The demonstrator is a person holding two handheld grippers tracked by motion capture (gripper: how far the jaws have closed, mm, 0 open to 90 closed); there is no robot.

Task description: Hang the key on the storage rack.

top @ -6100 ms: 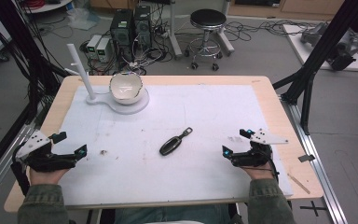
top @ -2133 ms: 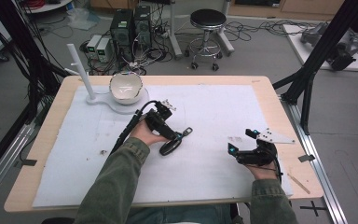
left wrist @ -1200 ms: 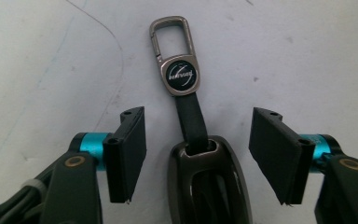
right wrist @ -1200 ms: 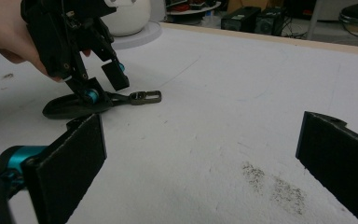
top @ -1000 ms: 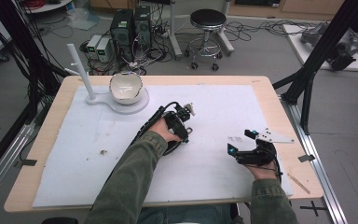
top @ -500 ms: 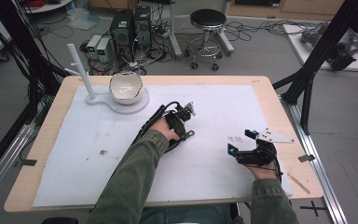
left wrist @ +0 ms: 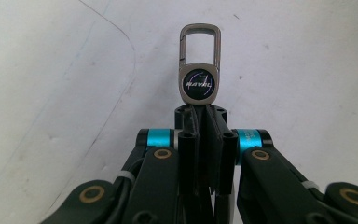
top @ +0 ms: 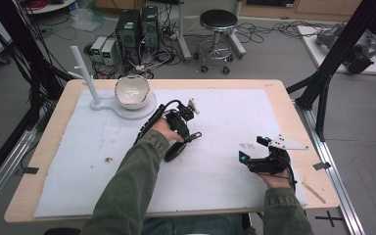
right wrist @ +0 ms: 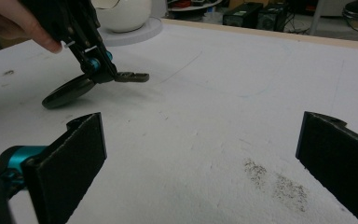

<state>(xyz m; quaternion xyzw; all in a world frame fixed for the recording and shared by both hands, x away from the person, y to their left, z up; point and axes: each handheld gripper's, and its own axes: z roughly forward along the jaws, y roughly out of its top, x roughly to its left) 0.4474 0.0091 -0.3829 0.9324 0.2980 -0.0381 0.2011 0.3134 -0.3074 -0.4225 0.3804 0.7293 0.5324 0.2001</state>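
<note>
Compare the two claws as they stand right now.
The left claw is shut on the black key fob with its metal clip, lifted over the white mat. The right claw stands open, holding nothing, low near the mat's edge. Both have black jaws and teal fittings.

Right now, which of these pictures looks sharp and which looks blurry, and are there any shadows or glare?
Left gripper view: the metal key clip is crisp, the near jaws soft. Right gripper view: its own jaws blur at the bottom corners, while the key fob farther off casts a faint shadow on the white mat. High view: even, soft light, no harsh glare, slightly grainy.
</note>
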